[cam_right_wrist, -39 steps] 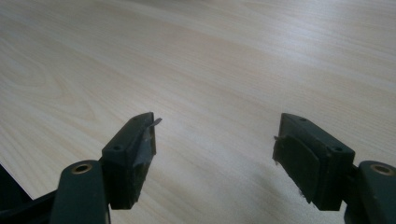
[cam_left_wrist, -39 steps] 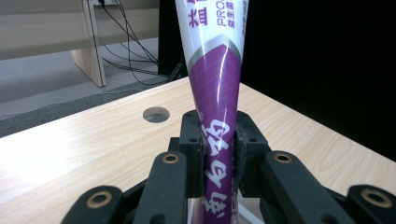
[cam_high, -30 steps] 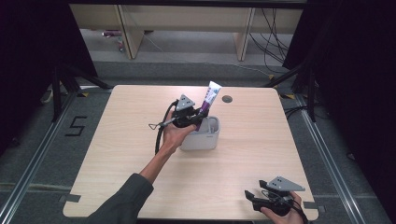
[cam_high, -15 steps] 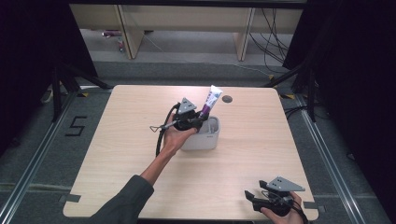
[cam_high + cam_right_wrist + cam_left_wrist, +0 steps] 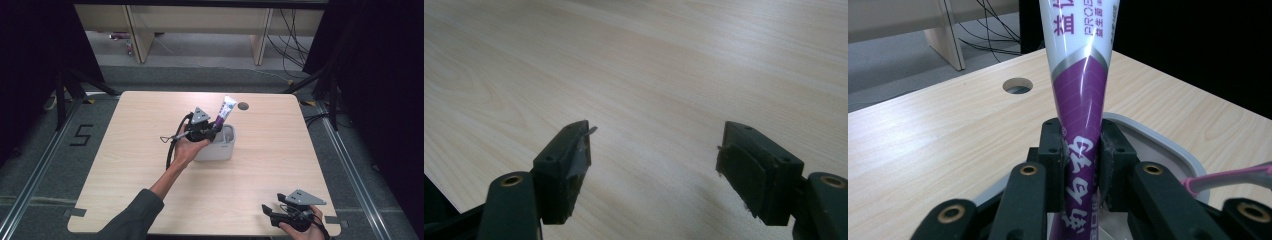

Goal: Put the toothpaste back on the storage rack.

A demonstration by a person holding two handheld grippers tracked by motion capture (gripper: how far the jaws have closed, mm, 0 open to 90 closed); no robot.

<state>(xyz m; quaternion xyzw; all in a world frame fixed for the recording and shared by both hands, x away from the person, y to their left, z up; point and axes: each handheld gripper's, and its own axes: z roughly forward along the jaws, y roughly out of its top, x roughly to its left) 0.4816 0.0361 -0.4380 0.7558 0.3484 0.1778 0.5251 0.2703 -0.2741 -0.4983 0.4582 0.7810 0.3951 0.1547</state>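
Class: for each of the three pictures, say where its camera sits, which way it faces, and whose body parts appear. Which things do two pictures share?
High view: above the near edge, facing forward and down on the table; forearm, both hands.
Left gripper view: on the left tongs, facing along them at the clamped toothpaste tube.
Right gripper view: on the open right tongs, facing bare tabletop.
Shared: tube and grey tub.

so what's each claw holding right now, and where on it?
Left claw is clamped on the purple-and-white tube, on its lower purple part, above the grey bin. Right claw is open and holds nothing.
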